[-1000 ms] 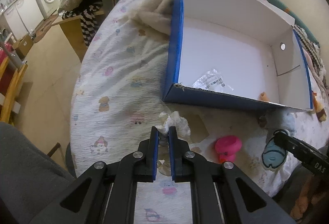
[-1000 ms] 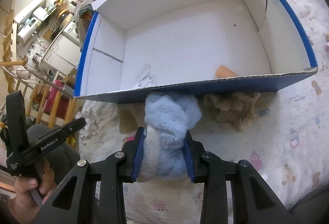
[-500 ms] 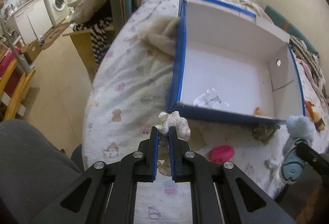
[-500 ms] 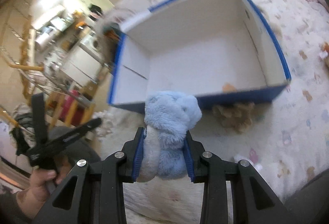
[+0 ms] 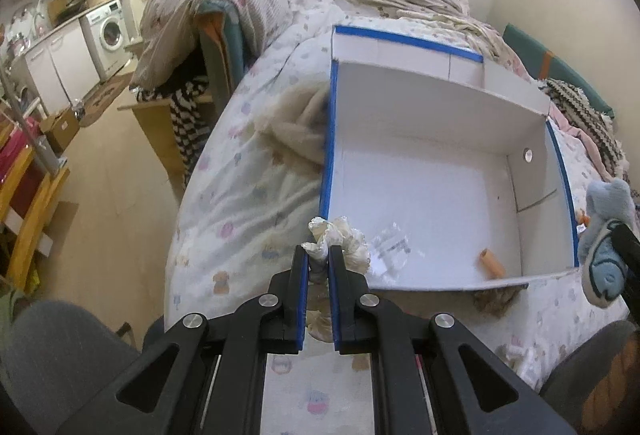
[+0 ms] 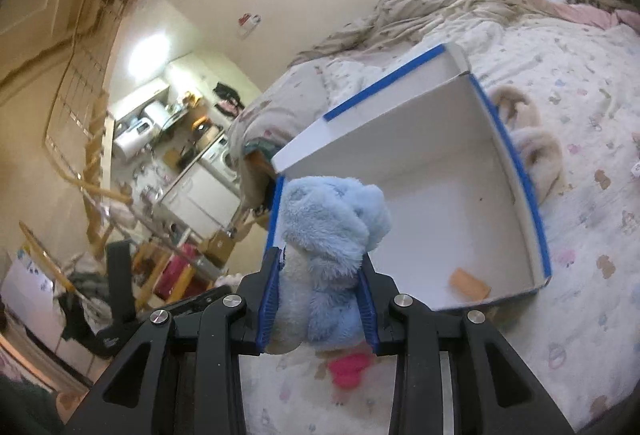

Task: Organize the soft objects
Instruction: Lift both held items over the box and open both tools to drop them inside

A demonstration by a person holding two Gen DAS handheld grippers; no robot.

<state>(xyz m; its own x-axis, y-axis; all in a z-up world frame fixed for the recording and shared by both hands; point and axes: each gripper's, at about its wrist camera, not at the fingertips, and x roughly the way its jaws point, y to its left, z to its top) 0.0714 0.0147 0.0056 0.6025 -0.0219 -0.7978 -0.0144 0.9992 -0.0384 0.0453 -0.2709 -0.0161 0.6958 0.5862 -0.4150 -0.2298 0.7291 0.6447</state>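
soft objects, two in hand: a blue plush toy [image 6: 324, 255], shaggy pile, pale grey-cream patch down one side, and a cream ruffled cloth piece [image 5: 340, 239], thin, crinkled, frilled at the edge. right gripper [image 6: 318, 295] is part-open with its blue pads pressed into the plush on both sides; toy's long axis runs along the fingers, rounded end pointing away from the camera toward the box, held above the bed in front of the box's near wall. left gripper [image 5: 318, 275] is nearly closed, pinching a narrow neck of the cloth; ruffles bunch out past the fingertips and a tail hangs below, sitting over the near left corner of the box. one cardboard box [image 5: 528, 111], open top, rectangular, white inside, blue outside and along the rim, resting on a quilted bedspread [image 5: 248, 171] printed with small cartoon figures. inside the box: one orange cylinder [image 5: 493, 266], short, lying near the front wall, and one crumpled clear plastic wrapper [image 5: 390, 249]. outside: one pink toy [image 6: 349, 369] on the bedspread below the plush, one tan fuzzy item [image 5: 494, 299] against the box front, one cream fleece heap [image 5: 298, 123] touching the box's left wall.
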